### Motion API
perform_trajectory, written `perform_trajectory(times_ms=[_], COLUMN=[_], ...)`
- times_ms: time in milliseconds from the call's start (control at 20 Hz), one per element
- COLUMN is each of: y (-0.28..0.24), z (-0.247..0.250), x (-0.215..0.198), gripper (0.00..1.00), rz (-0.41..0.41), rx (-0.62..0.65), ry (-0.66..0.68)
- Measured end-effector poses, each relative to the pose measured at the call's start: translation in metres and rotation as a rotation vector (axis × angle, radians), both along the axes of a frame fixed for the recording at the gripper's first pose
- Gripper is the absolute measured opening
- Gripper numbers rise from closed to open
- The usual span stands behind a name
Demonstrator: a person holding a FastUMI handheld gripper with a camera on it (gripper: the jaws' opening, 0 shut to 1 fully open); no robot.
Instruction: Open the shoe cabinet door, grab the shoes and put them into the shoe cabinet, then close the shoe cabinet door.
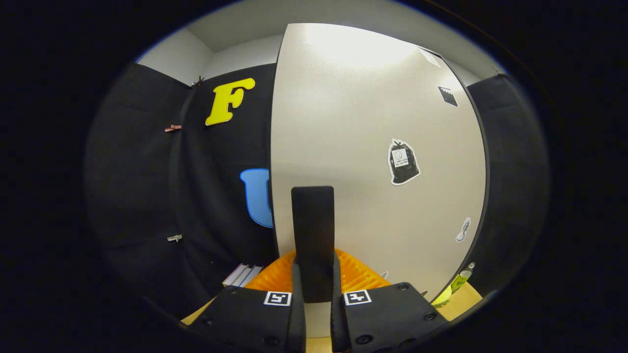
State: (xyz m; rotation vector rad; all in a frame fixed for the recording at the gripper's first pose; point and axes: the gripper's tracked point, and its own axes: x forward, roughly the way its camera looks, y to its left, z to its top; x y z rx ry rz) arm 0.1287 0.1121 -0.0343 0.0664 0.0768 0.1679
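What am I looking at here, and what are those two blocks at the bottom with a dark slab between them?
There is no robot arm here. A person carries a hand-held gripper, and the camera rides on it and looks forward along its two fingers. Those fingers are the blocks you see. They are closed on a dark upright bar, probably the handle of the white cabinet door just behind it. Lower down lie an orange ribbed object, some books and a green bottle.
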Motion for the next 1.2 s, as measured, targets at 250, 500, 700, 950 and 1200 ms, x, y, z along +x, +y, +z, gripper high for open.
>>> perform_trajectory(times_ms=[250, 500, 700, 950, 1200], y=[-0.018, -0.041, -0.063, -0.097, -0.132], z=[0.003, 0.005, 0.005, 0.006, 0.008], x=[-0.036, -0.069, -0.095, -0.123, -0.143], gripper=[0.24, 0.24, 0.24, 0.24, 0.23], rz=[0.023, 0.054, 0.094, 0.128, 0.138], rx=[0.018, 0.016, 0.014, 0.016, 0.014], ry=[-0.003, -0.004, 0.008, 0.016, 0.028])
